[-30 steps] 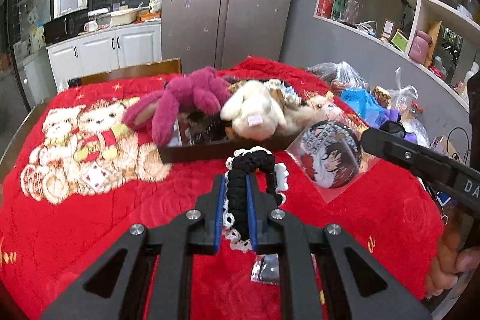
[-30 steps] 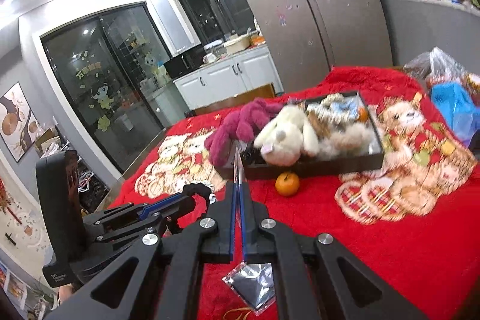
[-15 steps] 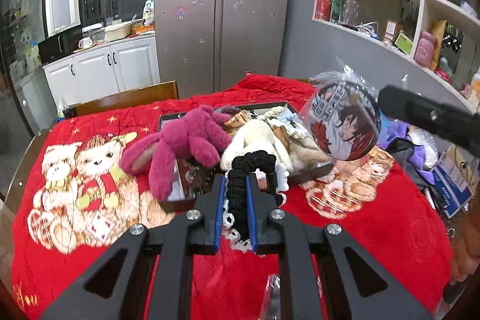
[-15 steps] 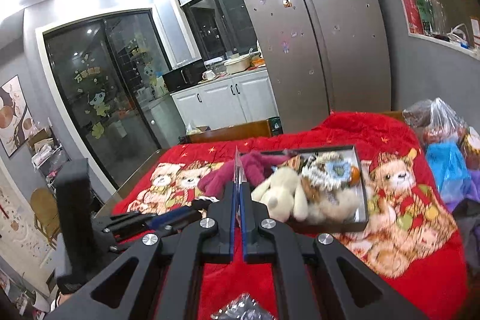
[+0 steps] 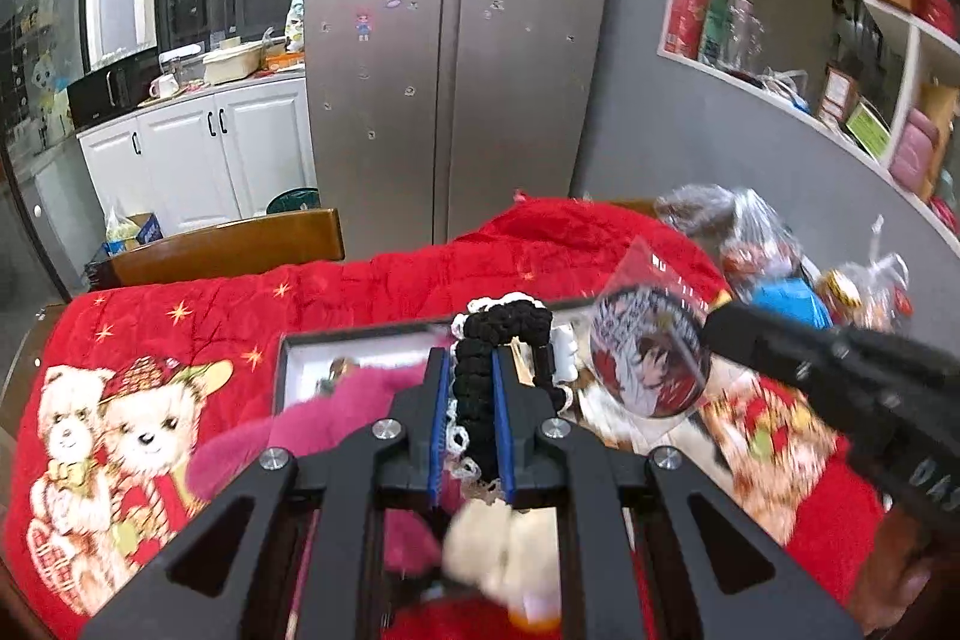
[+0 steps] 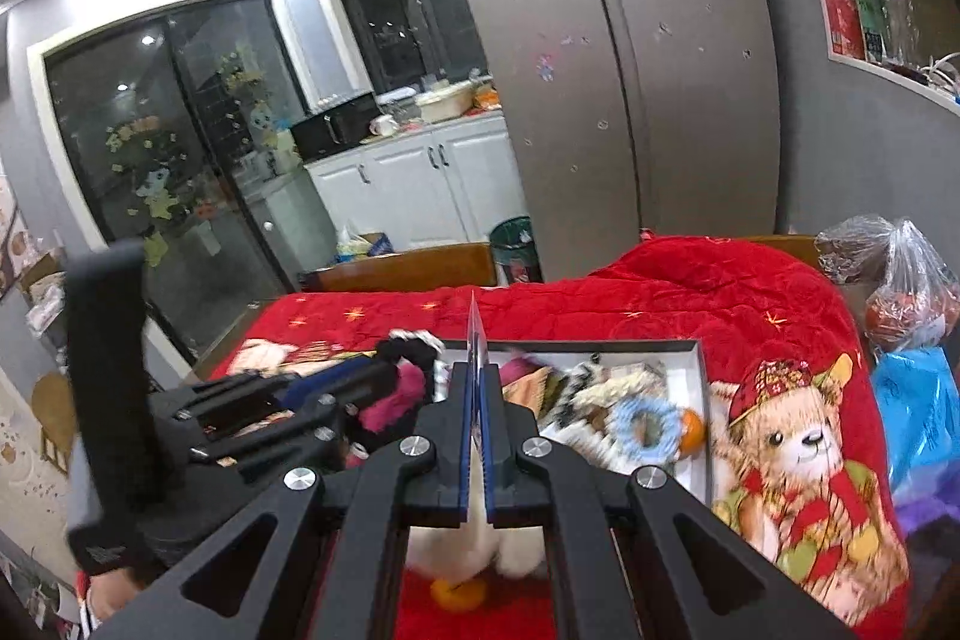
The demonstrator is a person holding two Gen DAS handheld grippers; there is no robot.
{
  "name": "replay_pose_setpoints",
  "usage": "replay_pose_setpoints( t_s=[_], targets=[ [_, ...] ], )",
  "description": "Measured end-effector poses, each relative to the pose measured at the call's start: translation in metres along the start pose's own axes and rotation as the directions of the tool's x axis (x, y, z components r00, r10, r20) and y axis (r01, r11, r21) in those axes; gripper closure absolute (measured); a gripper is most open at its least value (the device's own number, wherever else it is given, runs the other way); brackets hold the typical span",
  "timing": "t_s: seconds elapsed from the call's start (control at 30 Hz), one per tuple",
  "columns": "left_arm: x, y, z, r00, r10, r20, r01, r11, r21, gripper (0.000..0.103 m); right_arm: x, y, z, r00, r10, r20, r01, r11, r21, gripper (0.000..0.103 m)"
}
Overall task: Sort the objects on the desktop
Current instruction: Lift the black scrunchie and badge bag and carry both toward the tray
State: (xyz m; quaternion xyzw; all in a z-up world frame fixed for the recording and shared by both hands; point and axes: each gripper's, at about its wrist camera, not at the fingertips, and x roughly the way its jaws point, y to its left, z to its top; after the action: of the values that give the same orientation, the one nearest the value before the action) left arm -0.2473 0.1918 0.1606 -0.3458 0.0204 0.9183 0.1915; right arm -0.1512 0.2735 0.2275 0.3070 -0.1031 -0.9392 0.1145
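Carrying both loads over the tray (image 6: 699,370), which sat on the red quilted worktop (image 5: 360,292) and was already crowded with soft toys.

Left gripper (image 5: 471,418): jaws pinching a black crocheted band with white lace edging (image 5: 498,334), held upright between the blue pads. Below it lay the magenta plush (image 5: 336,412) at the tray's left and a cream plush (image 5: 504,556) at the near edge, blurred.

Right gripper (image 6: 478,418): jaws pressed together on the thin edge of a clear sleeve holding a round anime badge (image 5: 648,364); in the right wrist view the sleeve showed only edge-on.

Judgement for a good drop:
- Band is limp; lower it until it touches the toys before releasing, else it may snag on the pads or fall outside the rim.
- Badge sleeve is slick and light; aim for the flatter right part near the blue ring (image 6: 645,427) and the orange (image 6: 691,427), not atop a rounded plush where it would slide off.
- Release one side at a time to keep the two tools apart.
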Motion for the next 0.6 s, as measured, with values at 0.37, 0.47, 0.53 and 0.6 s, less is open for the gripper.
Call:
replay_pose_setpoints(
  t_s=[0.37, 0.47, 0.53, 0.6],
  targets=[
    [0.029, 0.003, 0.0, 1.0, -0.011, 0.012, 0.01, 0.999, 0.037, 0.089, 0.048, -0.018, 0.004, 0.997, -0.057, -0.045, 0.056, 0.998, -0.023, 0.101],
    [0.034, 0.004, -0.003, 1.0, -0.001, 0.004, 0.001, 0.999, 0.048, 0.089, 0.05, -0.019, 0.003, 0.998, -0.051, -0.047, 0.05, 0.998, -0.023, 0.101],
    [0.039, 0.008, -0.004, 1.0, 0.009, -0.006, -0.009, 0.999, 0.046, 0.089, 0.051, -0.017, 0.003, 0.997, -0.056, -0.048, 0.055, 0.998, -0.028, 0.101],
    [0.045, 0.014, -0.006, 1.0, 0.003, -0.022, -0.003, 1.0, 0.023, 0.089, 0.052, -0.017, 0.002, 0.997, -0.06, -0.049, 0.059, 0.998, -0.031, 0.101]
  ],
)
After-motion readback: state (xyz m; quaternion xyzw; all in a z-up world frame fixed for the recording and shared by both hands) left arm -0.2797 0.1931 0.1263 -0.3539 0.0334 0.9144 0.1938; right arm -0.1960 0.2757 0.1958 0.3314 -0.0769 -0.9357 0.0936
